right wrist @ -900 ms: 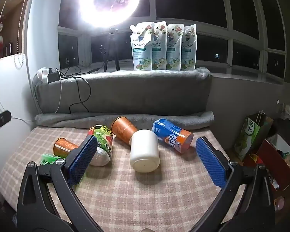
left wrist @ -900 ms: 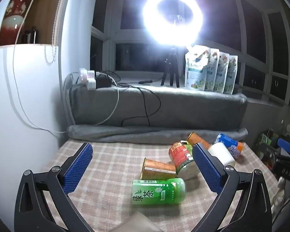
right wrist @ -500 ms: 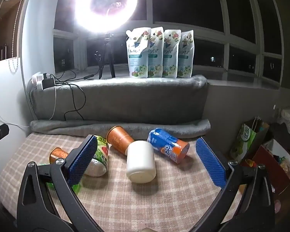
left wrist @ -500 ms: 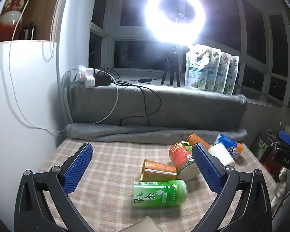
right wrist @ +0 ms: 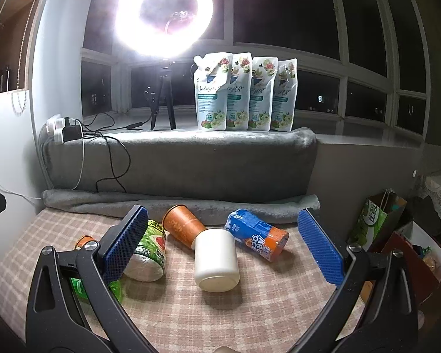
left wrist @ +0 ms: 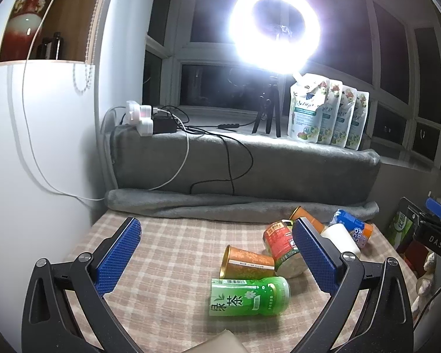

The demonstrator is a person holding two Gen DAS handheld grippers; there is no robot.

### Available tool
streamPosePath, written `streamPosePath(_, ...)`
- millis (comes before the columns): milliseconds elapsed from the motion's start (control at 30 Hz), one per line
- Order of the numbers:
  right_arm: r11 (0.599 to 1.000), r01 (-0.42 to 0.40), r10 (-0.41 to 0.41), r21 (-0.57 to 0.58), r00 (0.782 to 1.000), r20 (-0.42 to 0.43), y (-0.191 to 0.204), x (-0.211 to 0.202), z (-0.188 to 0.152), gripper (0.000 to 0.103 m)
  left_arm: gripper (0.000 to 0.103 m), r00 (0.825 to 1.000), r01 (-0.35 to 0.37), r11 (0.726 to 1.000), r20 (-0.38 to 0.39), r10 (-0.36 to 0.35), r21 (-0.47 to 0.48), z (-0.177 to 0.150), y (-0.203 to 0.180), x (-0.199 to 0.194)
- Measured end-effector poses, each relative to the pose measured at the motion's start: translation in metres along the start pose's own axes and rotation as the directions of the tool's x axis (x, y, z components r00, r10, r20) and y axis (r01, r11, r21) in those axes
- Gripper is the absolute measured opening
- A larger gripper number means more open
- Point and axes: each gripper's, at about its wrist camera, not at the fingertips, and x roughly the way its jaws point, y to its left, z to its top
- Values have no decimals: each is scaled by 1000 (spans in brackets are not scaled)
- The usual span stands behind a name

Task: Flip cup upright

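Right tool [right wrist: 220, 229] advanced nearer white cup [right wrist: 216, 260]; cups unmoved.

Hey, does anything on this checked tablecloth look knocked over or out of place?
Yes. All six cups lie tipped on their sides, none upright: the white cup, the blue-orange one and the green tea one among them. Nothing spilled.

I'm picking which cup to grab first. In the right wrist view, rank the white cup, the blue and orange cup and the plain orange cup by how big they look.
1. white cup, largest, though it also lies nearest the camera
2. blue and orange cup
3. plain orange cup, partly hidden behind the white one, so unsure against the second
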Motion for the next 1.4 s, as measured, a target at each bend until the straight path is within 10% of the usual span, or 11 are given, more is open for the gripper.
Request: streamPosePath(1400, 1000, -26, 26, -2, 999, -21, 2, 3, -1, 103, 102, 1000, 1, 1000, 0, -1, -13, 1, 2, -2)
